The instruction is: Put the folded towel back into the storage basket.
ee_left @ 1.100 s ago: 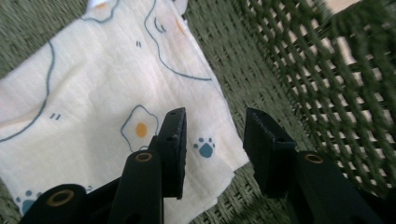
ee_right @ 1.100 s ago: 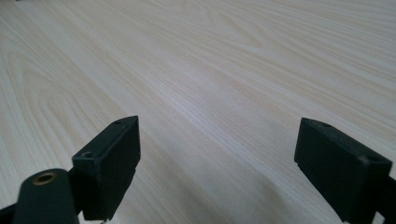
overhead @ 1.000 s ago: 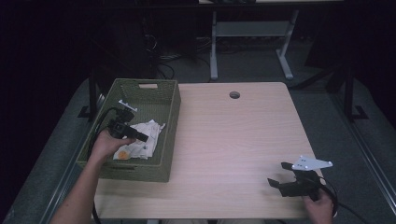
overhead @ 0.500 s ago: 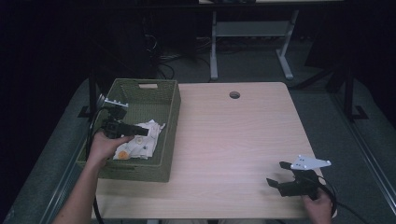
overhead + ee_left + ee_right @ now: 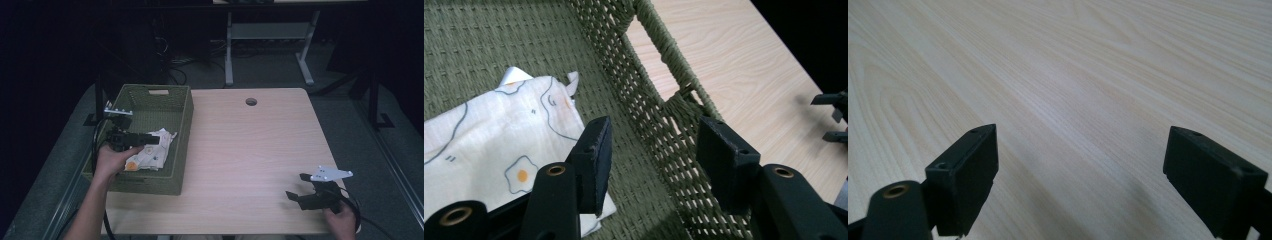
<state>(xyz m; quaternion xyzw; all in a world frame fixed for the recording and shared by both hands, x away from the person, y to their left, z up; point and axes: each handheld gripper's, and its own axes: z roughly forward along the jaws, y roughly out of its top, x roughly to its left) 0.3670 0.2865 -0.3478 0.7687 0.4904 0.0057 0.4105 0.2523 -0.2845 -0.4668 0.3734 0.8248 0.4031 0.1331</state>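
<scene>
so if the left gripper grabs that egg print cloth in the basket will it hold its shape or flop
The cloth probably flops: it lies creased and folded flat in the basket. It looks thin, so likely light. A pinch by the left gripper may lift just one layer.

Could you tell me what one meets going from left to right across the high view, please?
Left hand-held gripper → cloth inside the basket → table hole → right hand-held gripper.
</scene>
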